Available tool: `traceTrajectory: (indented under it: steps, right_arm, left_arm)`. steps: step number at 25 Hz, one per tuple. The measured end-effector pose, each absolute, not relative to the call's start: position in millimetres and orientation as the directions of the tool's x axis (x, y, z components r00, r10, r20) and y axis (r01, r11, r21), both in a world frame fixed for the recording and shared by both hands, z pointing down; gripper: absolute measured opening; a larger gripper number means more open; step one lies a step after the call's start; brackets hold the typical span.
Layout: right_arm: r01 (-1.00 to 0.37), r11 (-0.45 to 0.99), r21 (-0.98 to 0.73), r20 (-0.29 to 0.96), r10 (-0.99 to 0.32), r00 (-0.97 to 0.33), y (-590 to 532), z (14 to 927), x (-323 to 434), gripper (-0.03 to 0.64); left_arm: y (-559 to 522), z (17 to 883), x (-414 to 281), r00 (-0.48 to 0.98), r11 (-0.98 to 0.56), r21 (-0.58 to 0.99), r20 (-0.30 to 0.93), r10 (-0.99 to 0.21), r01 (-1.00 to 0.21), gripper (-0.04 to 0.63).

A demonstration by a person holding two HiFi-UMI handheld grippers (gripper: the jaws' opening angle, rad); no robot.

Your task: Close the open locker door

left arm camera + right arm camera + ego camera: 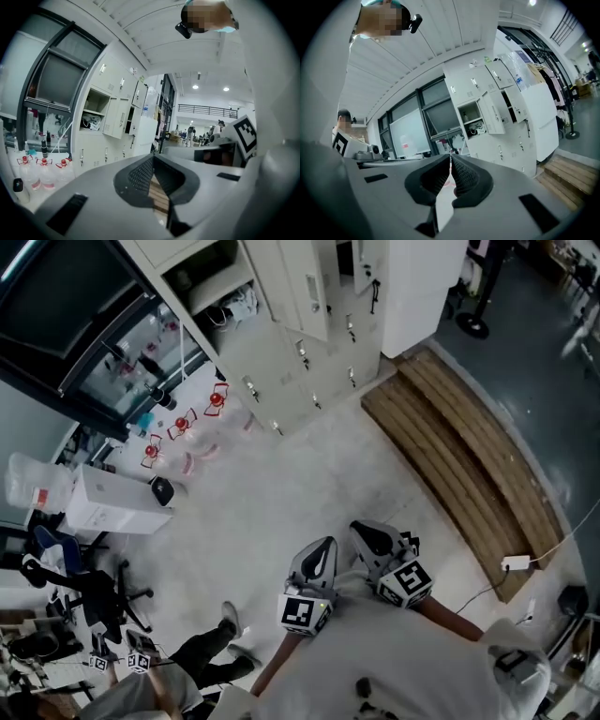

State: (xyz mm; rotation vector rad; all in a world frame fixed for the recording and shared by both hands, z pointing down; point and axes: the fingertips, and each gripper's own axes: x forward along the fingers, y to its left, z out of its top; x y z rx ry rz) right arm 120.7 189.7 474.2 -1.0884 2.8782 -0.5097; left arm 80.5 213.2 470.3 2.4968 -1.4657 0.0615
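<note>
Nothing of the job looks done yet, as far as I can judge. The white metal locker door [497, 111] hangs swung out from the upper row of the white locker bank [309, 371], on the right-hand edge of an open compartment [471, 118] with some tangled things inside; another door further right along the row looks ajar too. The person stands on the pale floor [281, 493] well apart from the lockers, with the slatted wooden platform [459, 427] off to the right. The left gripper [152, 159] has its dark ribbed jaws together on nothing, and the right gripper [450, 159] is likewise closed and empty; both are held low in front of the body. What remains is all of it: walking up, reaching the door's free edge and pushing it flush.
</note>
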Motion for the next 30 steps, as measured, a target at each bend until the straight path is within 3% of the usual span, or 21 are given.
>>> traceTrajectory:
  steps: [9,21,30]
  right_arm:
    - [-0.622,0.718,-0.314,0.056,-0.64,-0.767,146.9,471.9,155.5,0.032]
    - [-0.727,0.643,-0.24,0.086,-0.732,-0.676,68.1,483.7,185.3,0.032]
    - [-0.756,0.632,-0.171,0.108,-0.75,-0.652,-11.1,480.0,158.8,0.032]
  left_arm:
    - [171.5,473.4,96.6,0.428,-0.4,0.198,0.125,-0.895,-0.895,0.008]
    - [80.6,478.8,132.2,0.558,-0.536,0.186,0.095,-0.824,-0.824,0.008]
    - [-9.0,476.8,116.8,0.614,-0.588,0.206,0.092,-0.784,-0.782,0.008]
